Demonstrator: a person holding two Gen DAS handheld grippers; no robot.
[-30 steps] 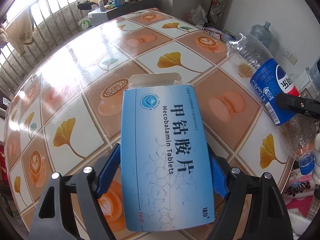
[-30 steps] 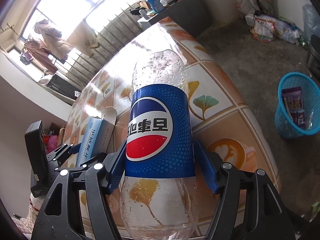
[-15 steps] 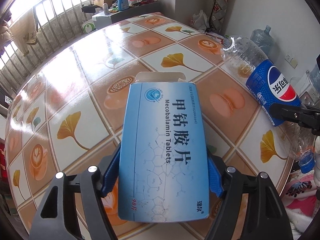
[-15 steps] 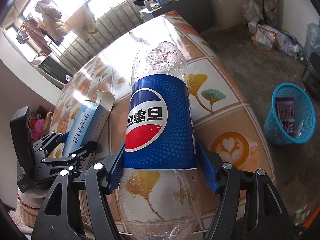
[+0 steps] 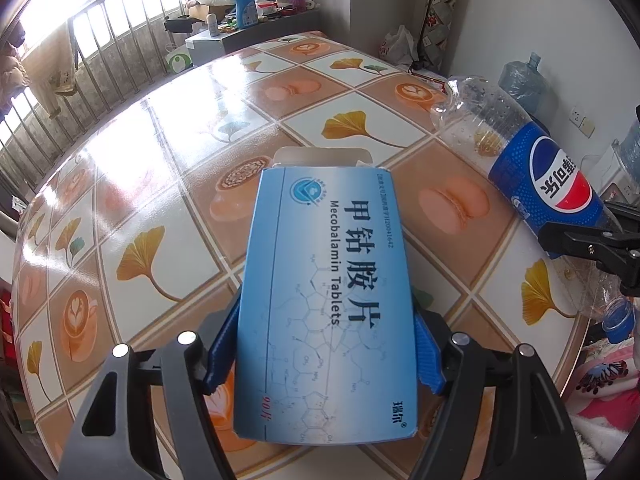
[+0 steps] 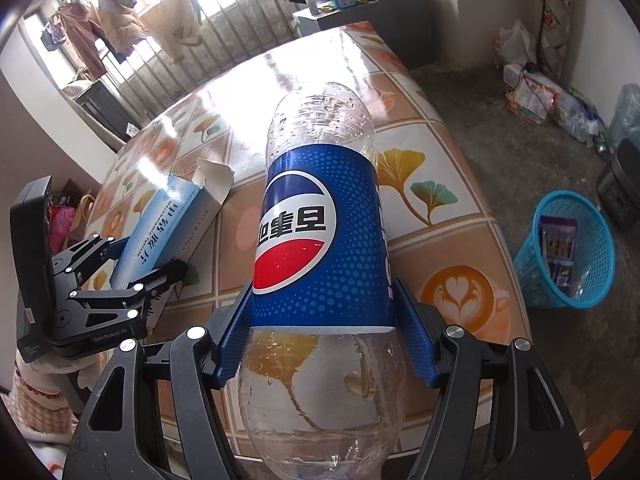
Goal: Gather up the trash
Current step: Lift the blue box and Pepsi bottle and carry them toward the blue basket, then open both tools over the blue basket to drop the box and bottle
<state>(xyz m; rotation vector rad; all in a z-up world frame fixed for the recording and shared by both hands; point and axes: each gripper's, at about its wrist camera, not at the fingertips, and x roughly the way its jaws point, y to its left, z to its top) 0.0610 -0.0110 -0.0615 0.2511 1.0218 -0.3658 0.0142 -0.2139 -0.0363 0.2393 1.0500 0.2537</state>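
Observation:
My left gripper (image 5: 324, 344) is shut on a blue medicine box (image 5: 328, 300) with its top flap open, held above the patterned table (image 5: 160, 160). My right gripper (image 6: 324, 328) is shut on an empty plastic Pepsi bottle (image 6: 320, 240) with a blue label, held above the table's right edge. The bottle also shows in the left wrist view (image 5: 536, 168), off to the right. The box and the left gripper show in the right wrist view (image 6: 168, 224), off to the left. A blue mesh trash basket (image 6: 568, 248) stands on the floor to the right of the table, with purple packets inside.
A cluttered cabinet (image 5: 256, 20) with bottles stands beyond the far table end, by the barred window (image 5: 80, 60). Bags and papers (image 6: 544, 92) lie on the floor by the wall. A dark bin (image 6: 624, 180) stands behind the basket.
Both grippers have lifted and drawn back a little with their loads. The basket sits lower and nearer the middle of the right wrist view.

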